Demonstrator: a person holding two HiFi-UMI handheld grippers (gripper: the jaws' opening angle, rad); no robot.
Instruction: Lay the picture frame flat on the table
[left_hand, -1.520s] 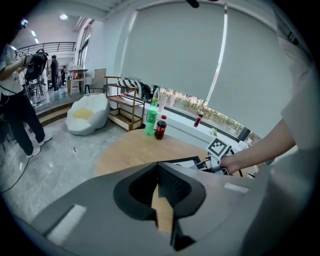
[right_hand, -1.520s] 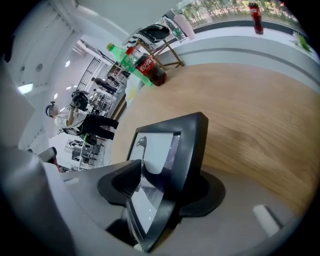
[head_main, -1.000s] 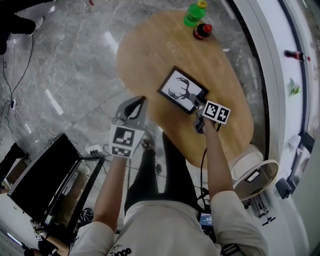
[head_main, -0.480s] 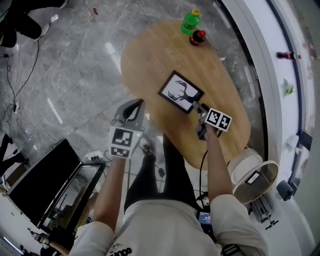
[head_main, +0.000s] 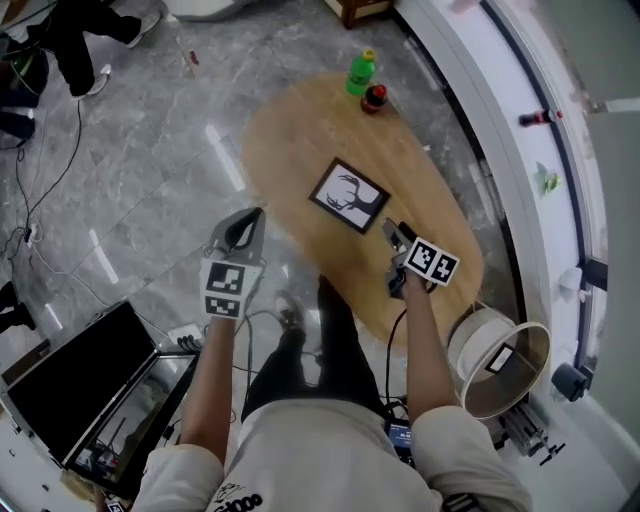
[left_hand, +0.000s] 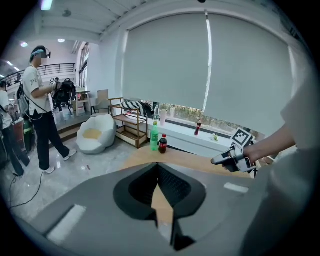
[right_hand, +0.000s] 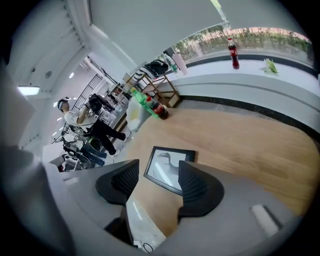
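Observation:
The black picture frame (head_main: 348, 196) with a deer print lies flat on the oval wooden table (head_main: 300, 130). My right gripper (head_main: 391, 231) hovers just short of the frame's near corner, apart from it. Its jaws are closing from wide, with nothing between them. Looking along those jaws in the right gripper view, the frame (right_hand: 167, 169) rests on the wood beyond my right gripper (right_hand: 158, 171). My left gripper (head_main: 252, 214) hangs over the floor to the table's left, its jaws shut and empty (left_hand: 159, 168).
A green bottle (head_main: 360, 72) and a cola bottle (head_main: 376, 97) stand at the table's far end. A white round bin (head_main: 500, 355) sits by the near right edge. A black monitor (head_main: 70, 375) lies on the floor at the left. A person (left_hand: 40, 105) stands farther off.
My right gripper has drawn back from the frame's corner toward me. The frame stays flat on the table. The left gripper holds its place.

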